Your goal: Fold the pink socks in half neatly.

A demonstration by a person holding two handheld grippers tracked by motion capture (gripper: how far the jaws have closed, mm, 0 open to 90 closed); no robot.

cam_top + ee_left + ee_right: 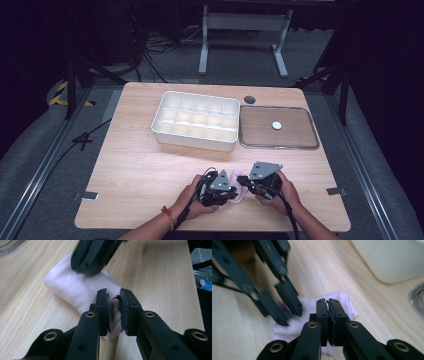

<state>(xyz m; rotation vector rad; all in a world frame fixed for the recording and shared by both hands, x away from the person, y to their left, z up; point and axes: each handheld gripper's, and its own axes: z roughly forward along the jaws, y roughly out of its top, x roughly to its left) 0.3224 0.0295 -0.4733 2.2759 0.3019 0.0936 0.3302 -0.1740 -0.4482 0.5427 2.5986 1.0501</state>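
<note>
from the high view, a white plastic organiser tray with a grid of small compartments (195, 120) stands well beyond the jaws, every cell looking bare. just beside it lies a clear shallow rectangular tray (278, 127) holding one small white round disc (276, 125). a dark round grommet (249, 99) sits in the light wooden table (135, 165) past both. near the table's front edge the left gripper (226, 193) and right gripper (246, 184) meet over a small pale pink folded cloth (238, 186), most of it hidden under the black linkages and grey plates; i can't make out the grip from up here.

in the left gripper view, the cloth (77, 287) lies flat on the wood and runs back between the jaws. they stand nearly closed, a narrow gap pinching the cloth's near end, torn pad rubber showing on the inner faces. the right gripper (86, 266) comes down on the far end, blurred and cut off at the top.

in the right gripper view, the jaws are pressed together with a thin edge of the cloth (308, 322) seemingly caught between them; how much they hold is hard to tell. the left gripper (288, 313) bites the cloth just beside them. the white tray's corner (392, 260) lies beyond, blurred.
</note>
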